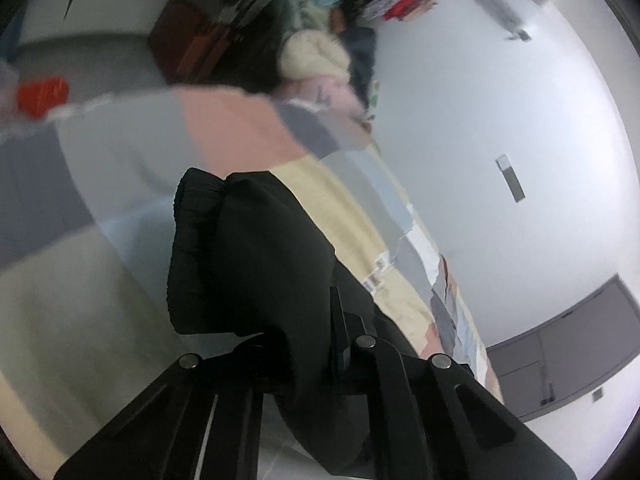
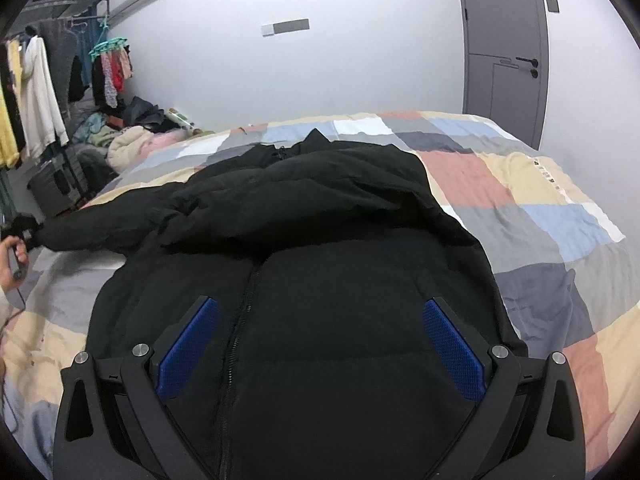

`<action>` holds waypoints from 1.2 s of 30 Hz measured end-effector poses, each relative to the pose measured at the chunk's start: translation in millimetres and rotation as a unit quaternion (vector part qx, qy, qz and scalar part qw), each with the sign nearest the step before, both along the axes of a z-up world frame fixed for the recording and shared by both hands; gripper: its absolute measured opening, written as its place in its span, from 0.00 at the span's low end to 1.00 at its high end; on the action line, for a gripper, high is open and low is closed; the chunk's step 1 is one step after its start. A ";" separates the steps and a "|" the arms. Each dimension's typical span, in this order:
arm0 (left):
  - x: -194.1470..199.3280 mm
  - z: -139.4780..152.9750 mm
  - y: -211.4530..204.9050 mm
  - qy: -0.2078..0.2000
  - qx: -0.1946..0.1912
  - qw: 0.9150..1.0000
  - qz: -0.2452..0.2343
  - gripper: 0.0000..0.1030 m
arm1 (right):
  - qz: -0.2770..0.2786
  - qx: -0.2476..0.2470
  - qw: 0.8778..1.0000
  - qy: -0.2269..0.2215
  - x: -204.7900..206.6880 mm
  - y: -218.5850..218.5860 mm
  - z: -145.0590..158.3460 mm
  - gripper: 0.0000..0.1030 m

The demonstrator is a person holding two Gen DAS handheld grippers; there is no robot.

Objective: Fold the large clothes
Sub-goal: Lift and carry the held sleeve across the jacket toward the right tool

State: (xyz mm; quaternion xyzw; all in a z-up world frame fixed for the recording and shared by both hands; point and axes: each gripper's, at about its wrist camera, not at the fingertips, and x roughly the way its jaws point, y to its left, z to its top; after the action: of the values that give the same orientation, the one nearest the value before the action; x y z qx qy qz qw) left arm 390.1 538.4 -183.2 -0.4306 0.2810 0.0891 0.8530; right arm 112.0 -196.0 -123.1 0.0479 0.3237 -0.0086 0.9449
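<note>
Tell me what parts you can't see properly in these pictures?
- Left hand-held gripper fingers, left wrist view: the black jacket sleeve covers them.
- Clothes pile, left wrist view: blurred, items unclear.
- Jacket hem, right wrist view: the right hand-held gripper, open above the black jacket, and the bottom edge hide it.
- Checked quilt under the jacket: covered.
- Person's hand, right wrist view: cut off by the left edge.
</note>
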 end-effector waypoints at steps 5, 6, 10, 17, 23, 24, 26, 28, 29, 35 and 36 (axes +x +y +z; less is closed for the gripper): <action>-10.2 57.2 -19.4 -0.009 0.045 0.999 -0.007 0.05 | 0.012 0.000 1.000 -0.010 -7.2 -1.0 4.8 1.00; -10.4 67.8 -24.6 -0.009 0.051 0.999 -0.008 0.04 | 0.015 0.001 1.000 -0.011 -8.3 -1.5 5.6 1.00; -19.4 106.0 -43.5 -0.016 0.073 0.997 -0.019 0.04 | 0.025 0.009 0.999 -0.022 -16.9 -4.3 11.4 1.00; -25.9 168.0 -89.8 -0.016 0.110 0.992 -0.053 0.04 | 0.043 0.022 0.998 -0.038 -25.6 -9.7 19.4 1.00; -33.0 220.3 -144.5 -0.034 0.149 0.985 -0.081 0.04 | 0.056 0.023 0.997 -0.051 -30.6 -15.2 23.9 1.00; -32.4 225.6 -152.2 -0.036 0.154 0.984 -0.085 0.04 | 0.058 0.025 0.997 -0.053 -31.8 -16.6 24.2 1.00; -33.8 240.1 -174.2 -0.042 0.167 0.980 -0.096 0.04 | 0.064 0.024 0.996 -0.056 -32.8 -18.3 24.8 1.00; -35.3 255.5 -199.2 -0.052 0.176 0.977 -0.107 0.04 | 0.067 0.022 0.996 -0.060 -33.8 -20.4 26.0 1.00; -36.7 263.2 -212.9 -0.057 0.180 0.976 -0.112 0.04 | 0.069 0.022 0.995 -0.064 -34.5 -22.1 27.3 1.00; -40.8 295.1 -295.6 -0.077 0.212 0.963 -0.150 0.04 | 0.075 0.024 0.994 -0.082 -40.9 -33.8 33.7 1.00; -41.2 300.0 -310.2 -0.080 0.214 0.961 -0.155 0.04 | 0.075 0.025 0.993 -0.083 -40.9 -37.2 34.3 1.00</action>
State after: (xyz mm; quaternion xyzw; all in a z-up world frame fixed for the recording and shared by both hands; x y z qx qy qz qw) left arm 348.8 228.2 116.9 -0.1943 0.2500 -0.0209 0.9483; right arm 71.1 -233.3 -88.8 0.0481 0.2474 0.0746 0.9648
